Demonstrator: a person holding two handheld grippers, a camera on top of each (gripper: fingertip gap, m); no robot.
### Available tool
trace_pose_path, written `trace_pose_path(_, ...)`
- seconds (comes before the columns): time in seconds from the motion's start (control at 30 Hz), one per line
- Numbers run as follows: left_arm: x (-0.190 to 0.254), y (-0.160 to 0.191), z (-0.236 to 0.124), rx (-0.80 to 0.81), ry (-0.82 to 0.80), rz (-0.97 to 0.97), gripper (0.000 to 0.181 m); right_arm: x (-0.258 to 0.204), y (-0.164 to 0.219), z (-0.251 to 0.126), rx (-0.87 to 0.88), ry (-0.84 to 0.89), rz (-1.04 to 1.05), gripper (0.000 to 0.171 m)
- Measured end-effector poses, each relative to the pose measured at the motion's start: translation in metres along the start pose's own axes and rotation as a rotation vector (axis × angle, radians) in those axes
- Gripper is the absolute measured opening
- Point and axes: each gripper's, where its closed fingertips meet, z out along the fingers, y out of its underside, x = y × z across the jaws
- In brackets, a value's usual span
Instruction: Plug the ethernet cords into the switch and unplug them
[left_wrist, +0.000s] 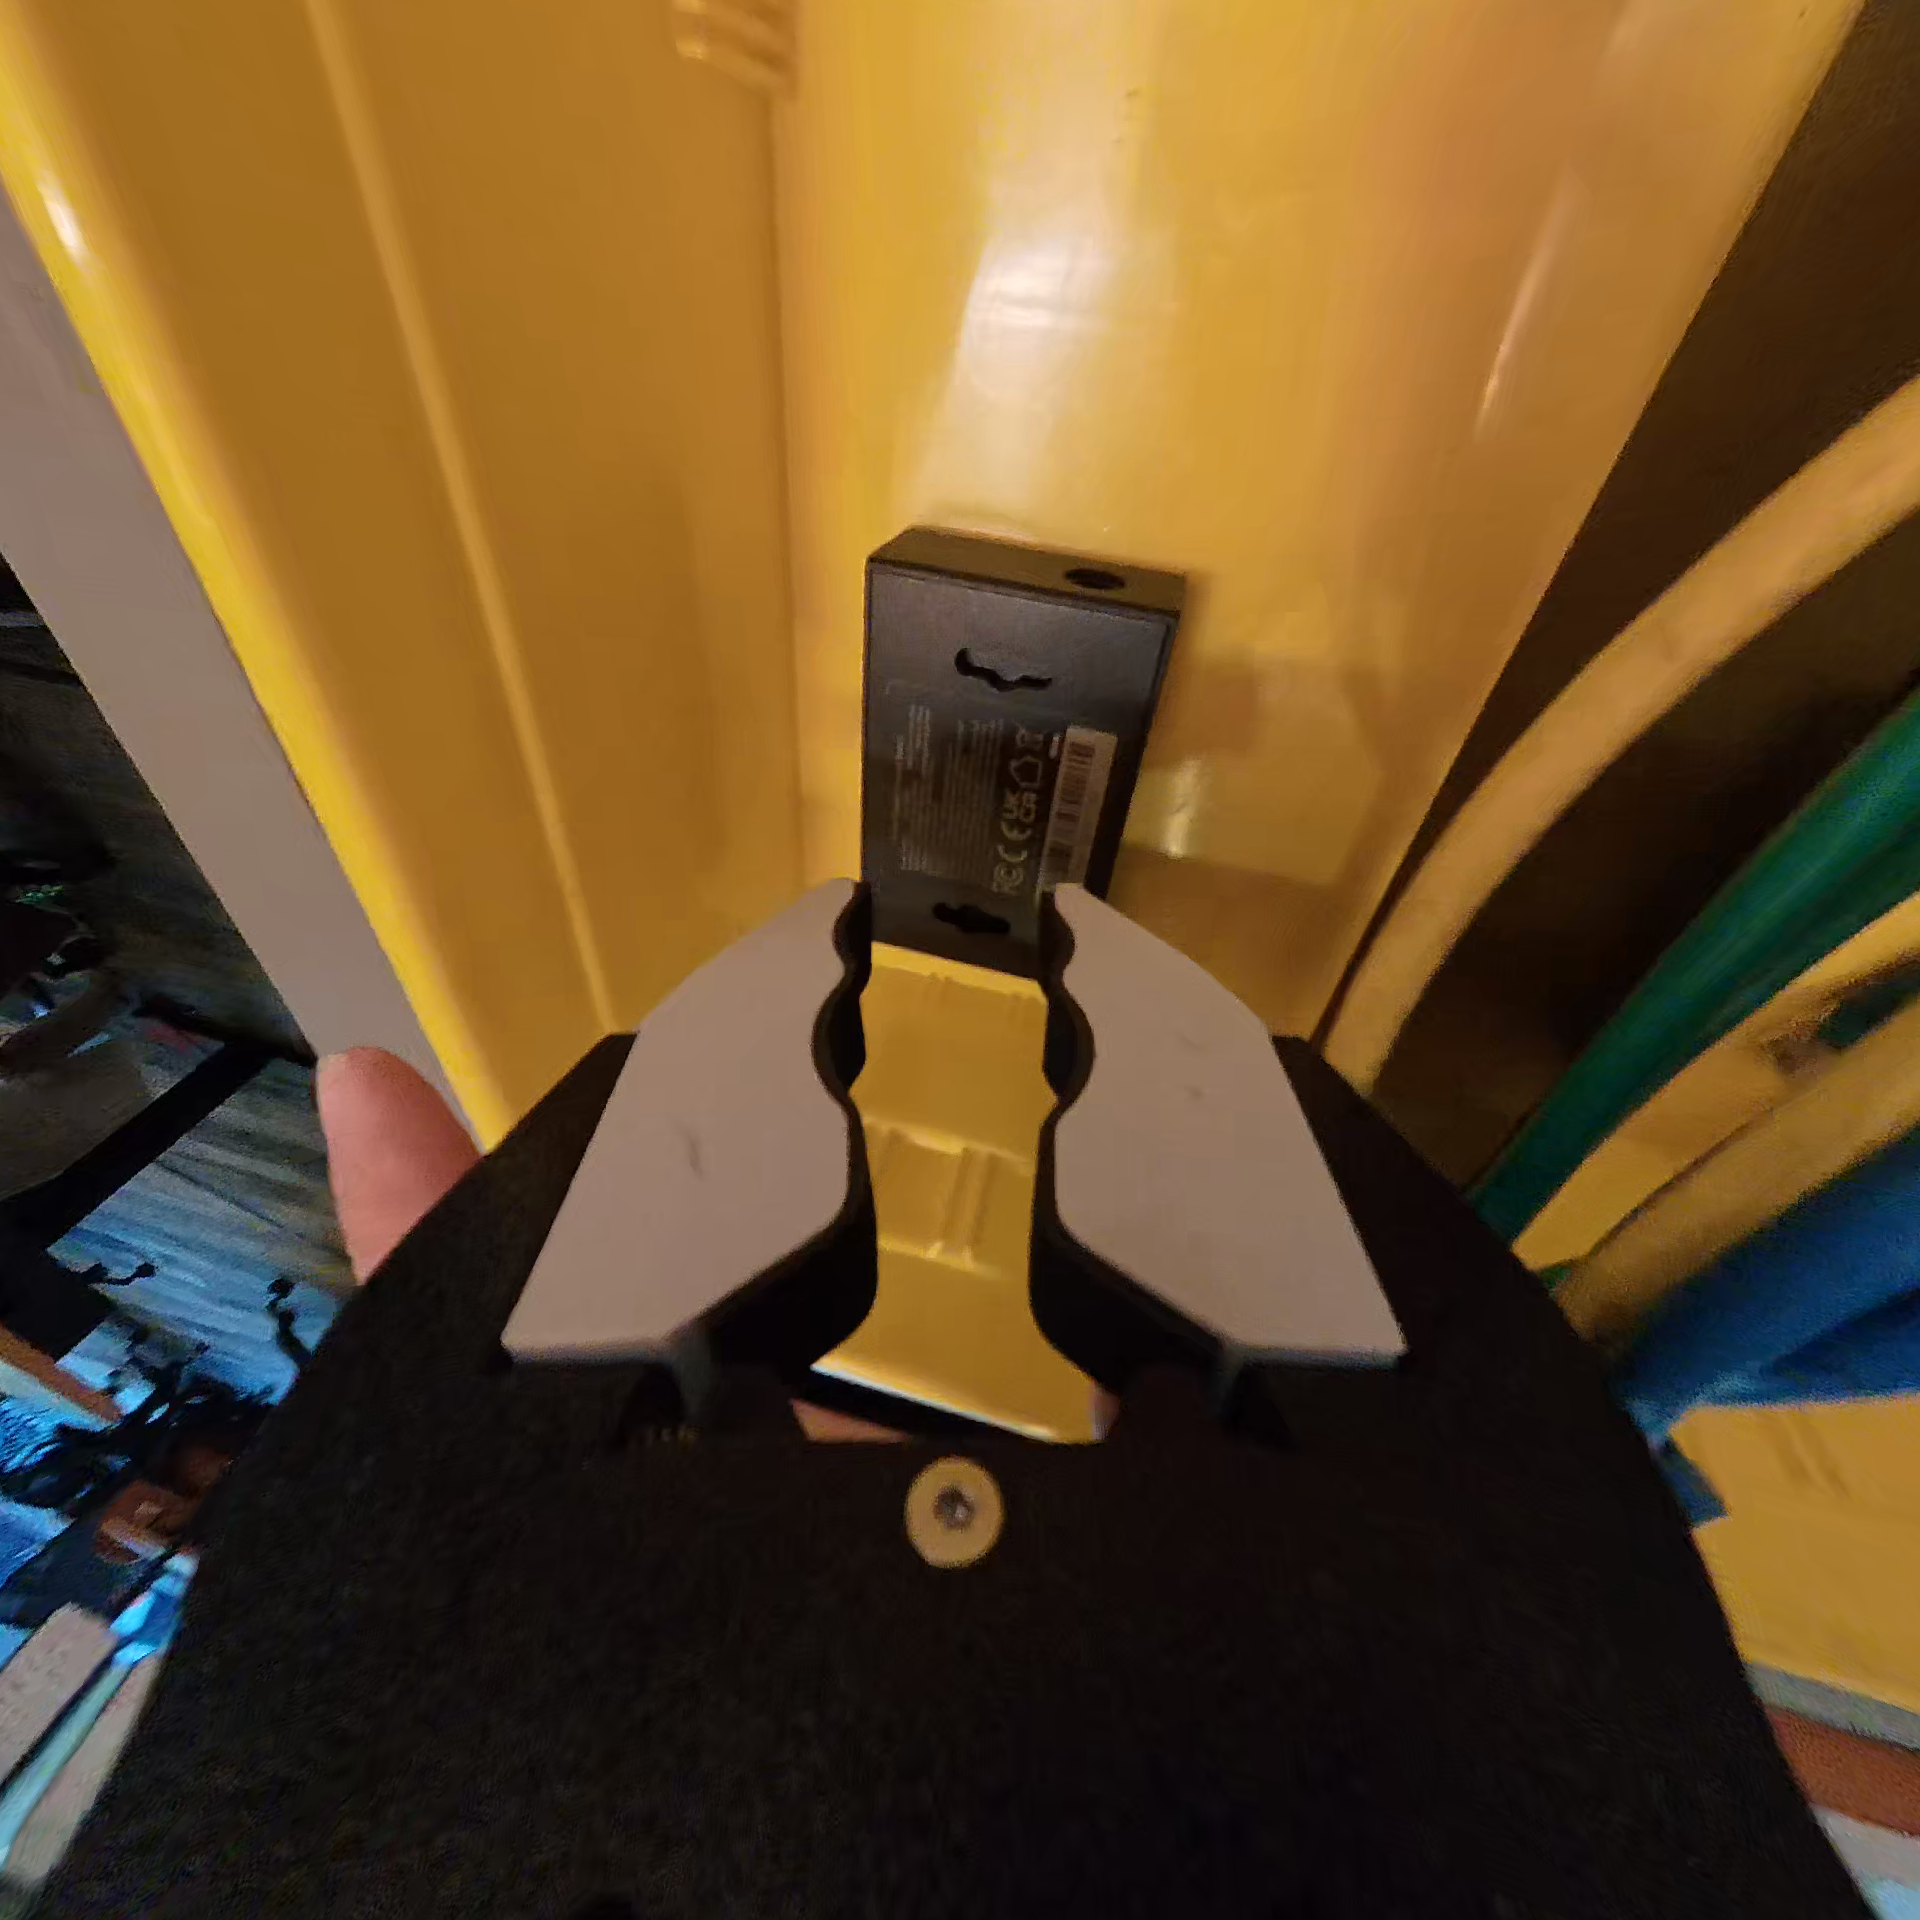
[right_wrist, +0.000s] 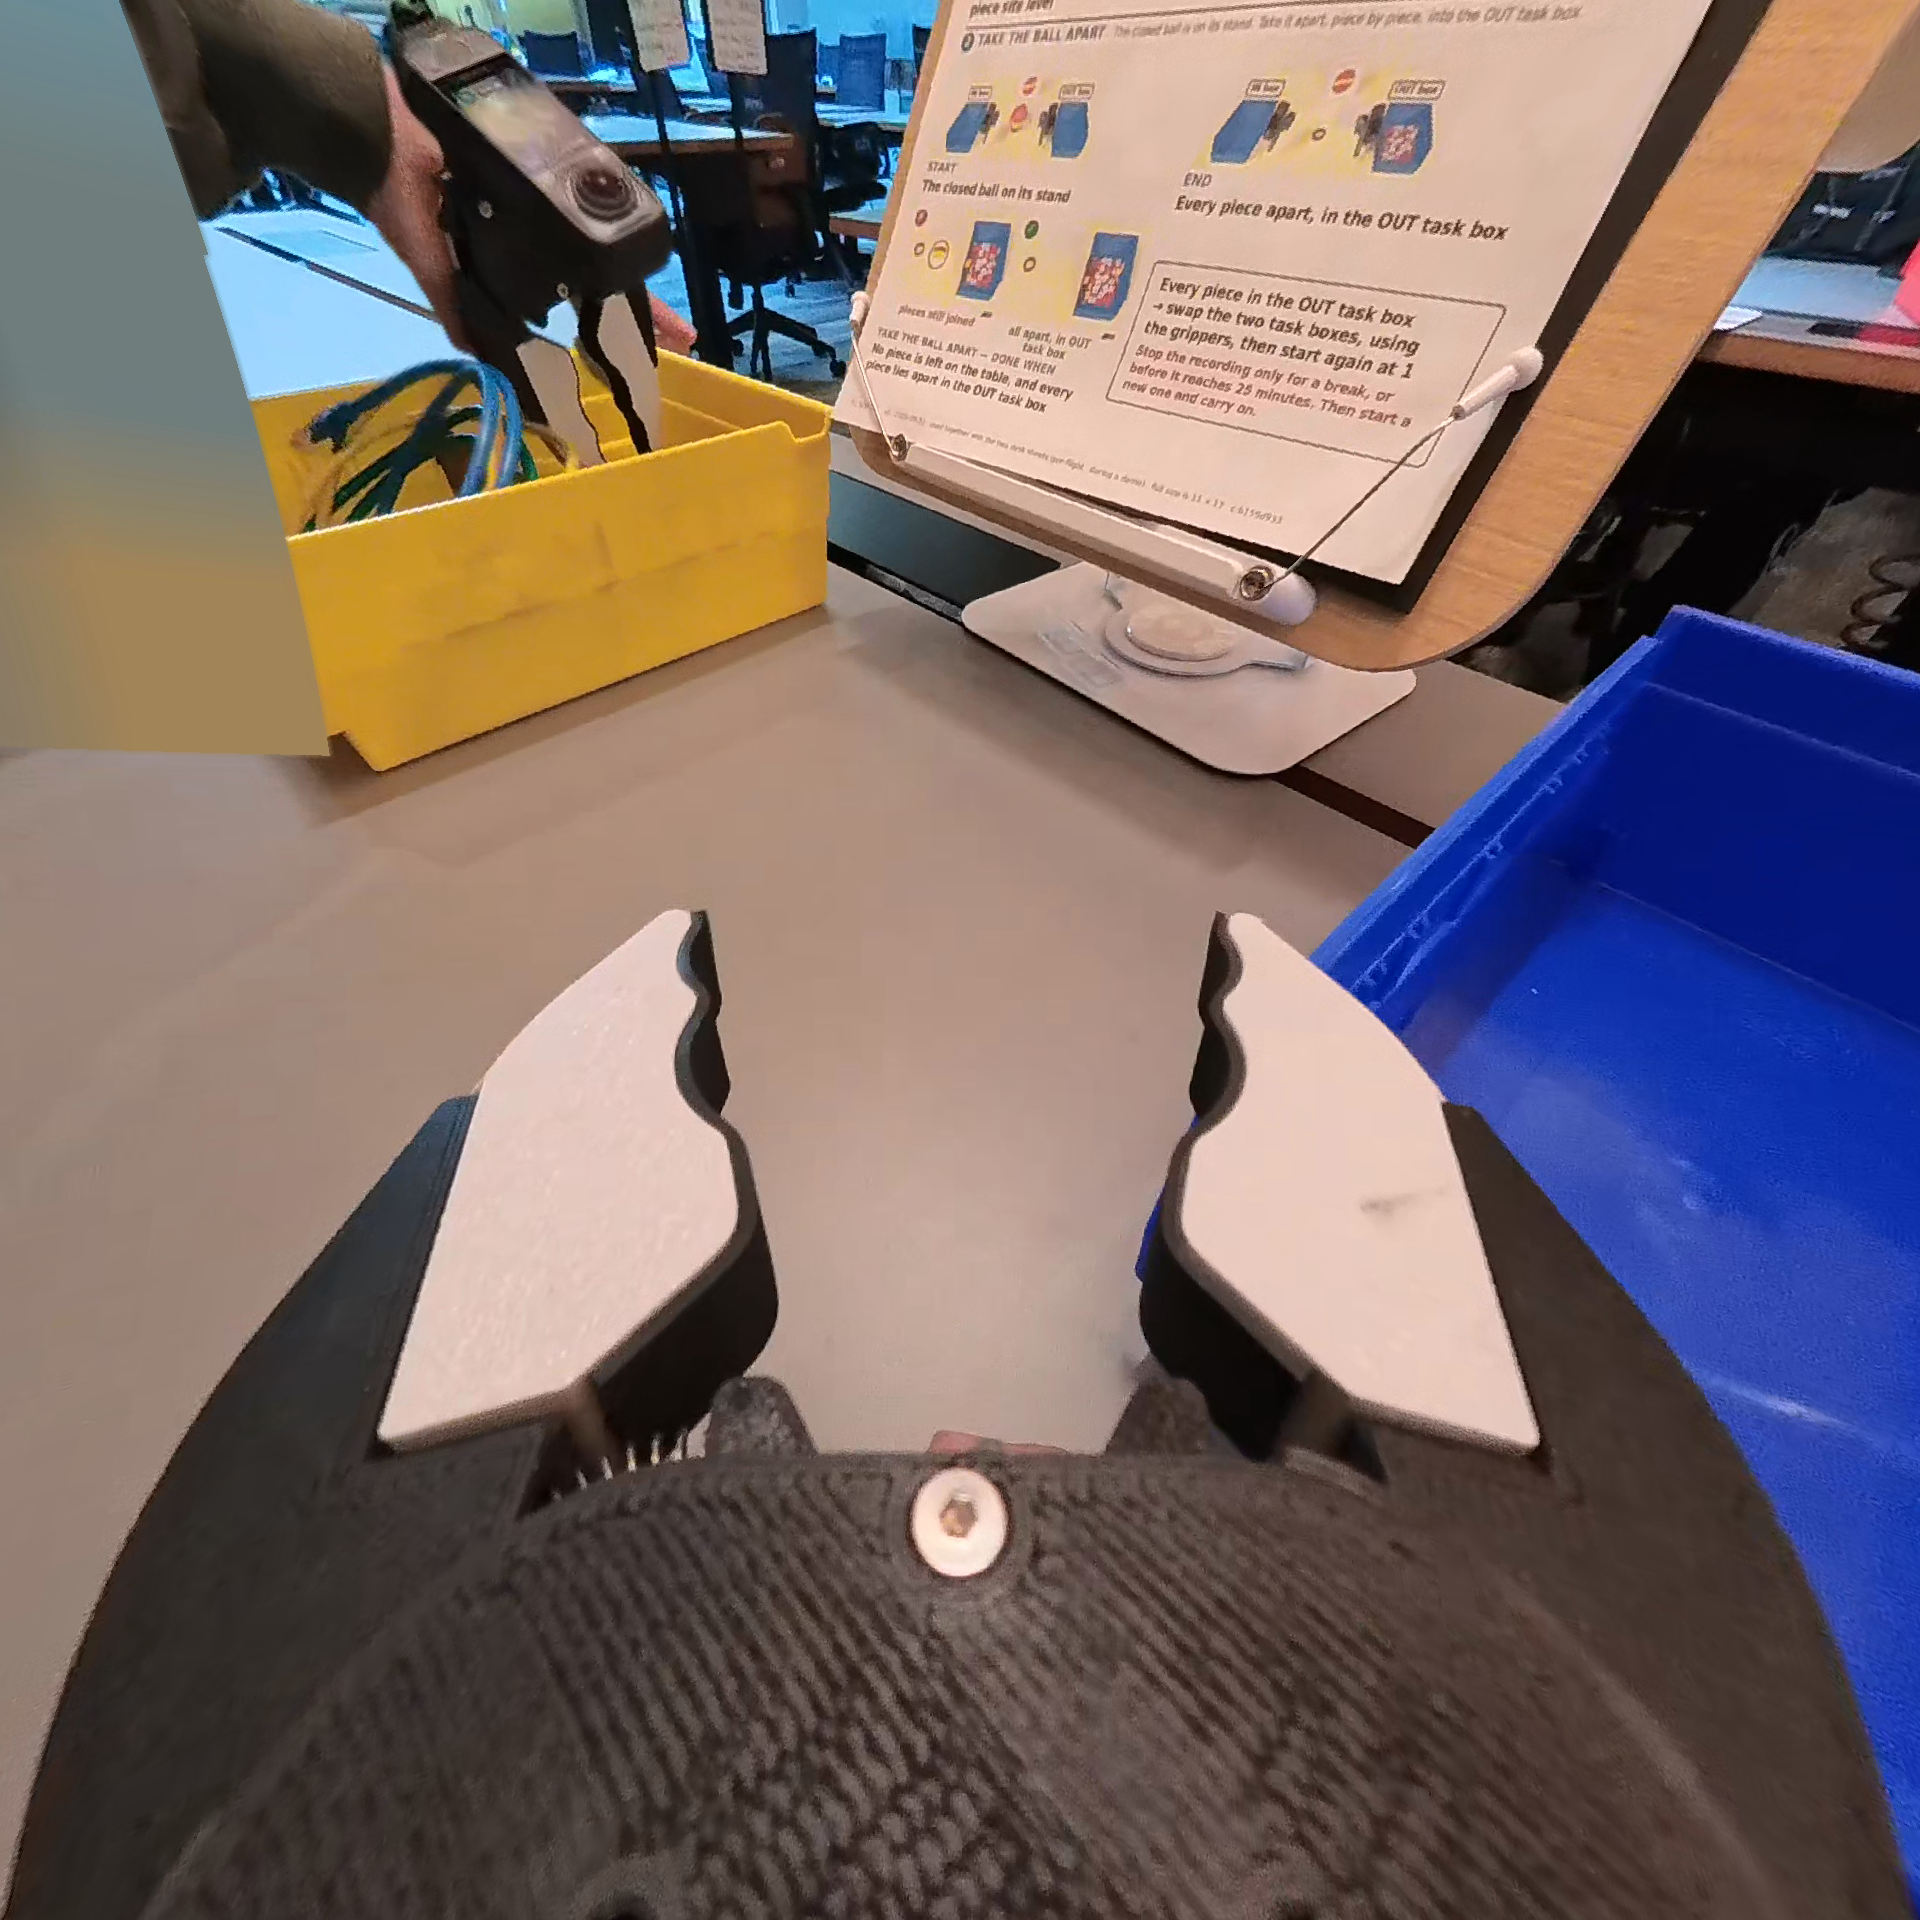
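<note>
— What's in the yellow bin (right_wrist: 561, 582)?
— Coiled cords (right_wrist: 436, 436), and the left gripper (left_wrist: 951, 904) clamped on the near end of the black switch (left_wrist: 1013, 727).
— Which way does it lie?
— Label side showing, print blurred, long axis pointing away; ports hidden.
— And the right gripper (right_wrist: 961, 935)?
— Spread wide over bare table (right_wrist: 935, 810), beside the blue bin (right_wrist: 1662, 1039).

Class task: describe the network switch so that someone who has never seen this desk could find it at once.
Start at the yellow bin on the grey table, where the left gripper reaches in. The switch is the flat black box lying underside up on the bin floor, at its fingertips. Unlike the coloured cords beside it, it is rigid and rectangular.
</note>
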Motion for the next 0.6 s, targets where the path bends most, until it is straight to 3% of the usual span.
trace_pose_path(0.2, -0.016, 0.023, 0.006, -0.200, -0.152, 0.246, 0.044, 0.003, 0.004, 0.000, -0.012, 0.009, 0.003, 0.089)
trace_pose_path(0.23, -0.017, 0.025, 0.006, -0.215, -0.156, 0.250, 0.053, 0.004, 0.004, 0.000, -0.013, 0.012, 0.002, 0.089)
trace_pose_path(0.37, -0.011, 0.023, 0.007, -0.166, -0.096, 0.215, 0.068, 0.003, 0.006, 0.001, -0.017, 0.003, 0.010, 0.089)
trace_pose_path(0.47, -0.003, 0.020, 0.011, -0.127, -0.065, 0.167, 0.061, 0.002, 0.007, 0.001, -0.024, -0.004, 0.000, 0.089)
trace_pose_path(0.6, 0.006, 0.017, 0.015, -0.094, -0.010, 0.118, 0.066, 0.004, 0.011, 0.003, -0.034, 0.003, 0.008, 0.089)
